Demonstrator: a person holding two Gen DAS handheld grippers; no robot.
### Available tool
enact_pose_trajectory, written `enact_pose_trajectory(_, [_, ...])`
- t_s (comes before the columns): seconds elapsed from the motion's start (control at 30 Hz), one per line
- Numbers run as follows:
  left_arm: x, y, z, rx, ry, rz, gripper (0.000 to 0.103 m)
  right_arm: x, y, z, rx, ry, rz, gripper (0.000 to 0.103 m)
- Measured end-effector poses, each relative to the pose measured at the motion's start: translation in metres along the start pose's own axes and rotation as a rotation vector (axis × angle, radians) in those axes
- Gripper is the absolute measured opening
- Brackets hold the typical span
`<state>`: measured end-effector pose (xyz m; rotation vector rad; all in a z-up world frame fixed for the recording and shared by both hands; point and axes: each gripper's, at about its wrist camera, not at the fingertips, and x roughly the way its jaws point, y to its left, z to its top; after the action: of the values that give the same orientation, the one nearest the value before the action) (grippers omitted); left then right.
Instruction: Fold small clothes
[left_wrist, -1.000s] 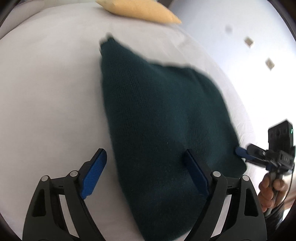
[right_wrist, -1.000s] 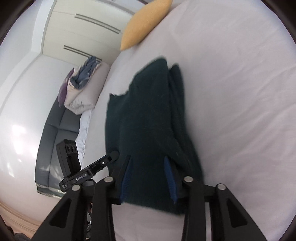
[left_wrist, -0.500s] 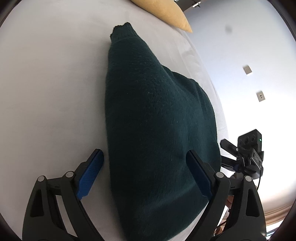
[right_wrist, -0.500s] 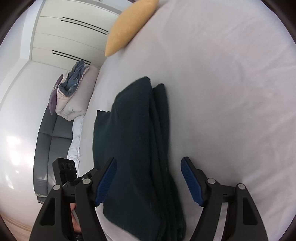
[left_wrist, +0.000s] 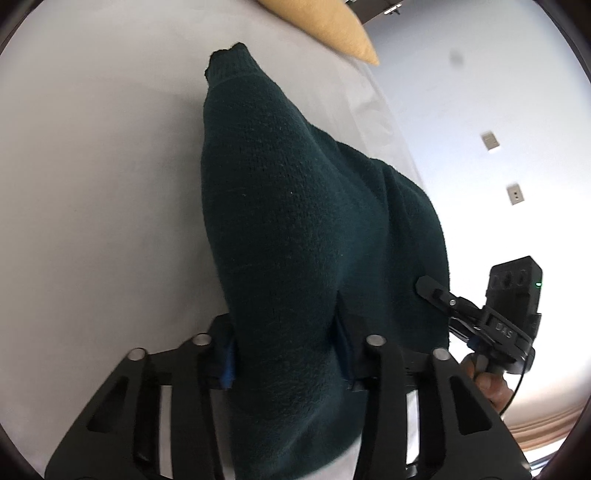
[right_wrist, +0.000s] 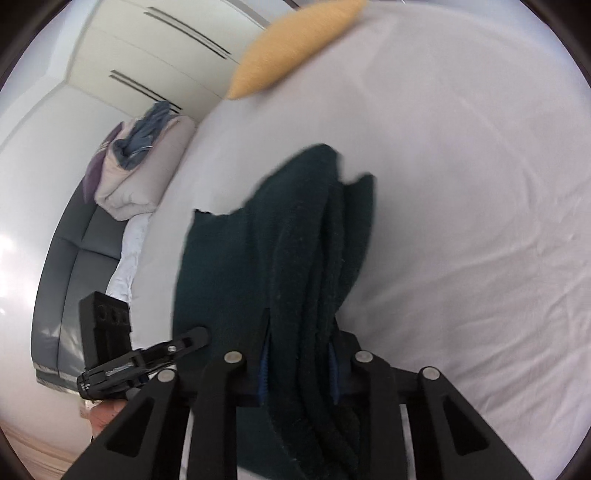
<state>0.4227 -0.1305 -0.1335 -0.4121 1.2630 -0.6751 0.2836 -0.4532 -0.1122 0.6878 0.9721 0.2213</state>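
Thing in hand: a dark green knitted sweater (left_wrist: 295, 221), already doubled into a long narrow bundle with several layers showing along one side.
Where it lies: on the white bed sheet (left_wrist: 92, 166), near the bed's side edge, with its ribbed end pointing toward the yellow pillow (left_wrist: 325, 26) at the far end of the bed.
Left gripper (left_wrist: 284, 354): closed down on the near end of the sweater, with thick knit bunched between the blue pads; the fabric bulges over and hides most of both fingers.
Right gripper (right_wrist: 297, 365): likewise clamped on the near end, pinching the stacked layers at the bundle's layered side; only slivers of the blue pads show.
Key relation: the sweater's long axis runs straight away from both grippers, from the held end to the ribbed end by the pillow. The two grippers sit side by side on the same short end, one toward each corner, so neither is clearer nearer the far end.
Likely step: judging from this shared grip, the near end is about to be carried forward over the rest, halving the length.
Watch for: the thick layers could slip or splay if the two ends do not travel evenly.
Surroundings: a grey sofa (right_wrist: 70, 266) with piled bedding (right_wrist: 136, 170) stands beyond the bed's side edge.
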Motion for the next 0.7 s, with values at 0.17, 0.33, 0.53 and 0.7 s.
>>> enact_pose_trajectory(0.17, [-0.066, -0.024, -0.033, 0.085, -0.065, 0.044, 0.037, -0.035, 0.063, -0.028, -0.095, -0.017, 0.017, 0.026])
enact_pose_trajectory(0.33, [-0.144, -0.028, -0.081, 0.133, -0.127, 0.069, 0.037, -0.06, 0.114, -0.075, -0.149, -0.024, 0.087, 0.026])
enact_pose_trajectory(0.53, [-0.198, -0.011, -0.152, 0.152, -0.132, 0.15, 0.037, -0.046, 0.135, -0.14, -0.124, 0.03, 0.147, 0.026])
enact_pose_trajectory(0.7, [-0.182, 0.026, -0.192, 0.116, -0.084, 0.133, 0.037, -0.021, 0.123, -0.178, -0.092, 0.062, 0.132, 0.026])
